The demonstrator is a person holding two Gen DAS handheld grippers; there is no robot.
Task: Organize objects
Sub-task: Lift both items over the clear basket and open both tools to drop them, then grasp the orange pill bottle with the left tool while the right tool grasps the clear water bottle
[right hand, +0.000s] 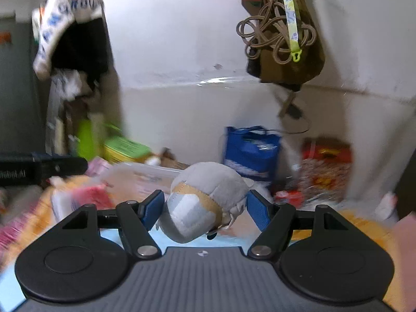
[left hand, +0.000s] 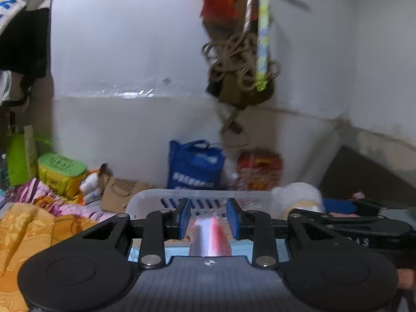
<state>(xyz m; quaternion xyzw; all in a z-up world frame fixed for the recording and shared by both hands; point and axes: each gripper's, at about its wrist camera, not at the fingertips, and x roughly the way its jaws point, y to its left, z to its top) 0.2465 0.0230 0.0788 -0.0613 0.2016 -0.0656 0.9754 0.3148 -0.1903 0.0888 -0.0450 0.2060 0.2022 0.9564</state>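
My left gripper (left hand: 208, 214) has its blue pads either side of a silver and pink tube-like object (left hand: 210, 236); whether they touch it is unclear. A white slotted plastic basket (left hand: 156, 200) stands just ahead of it. My right gripper (right hand: 205, 202) is shut on a grey plush toy (right hand: 202, 200) with tan and white patches, held above the bed. The plush and the right gripper's black body (left hand: 364, 223) also show at the right of the left wrist view. The left gripper's body (right hand: 39, 169) shows at the left of the right wrist view.
An orange floral blanket (left hand: 33, 228) covers the bed. A blue bag (left hand: 195, 166), a red patterned bag (left hand: 260, 171), a green-lidded yellow box (left hand: 62, 171) and a cardboard box (left hand: 119, 192) stand by the white wall. A brown bag with cords (right hand: 283, 39) hangs above.
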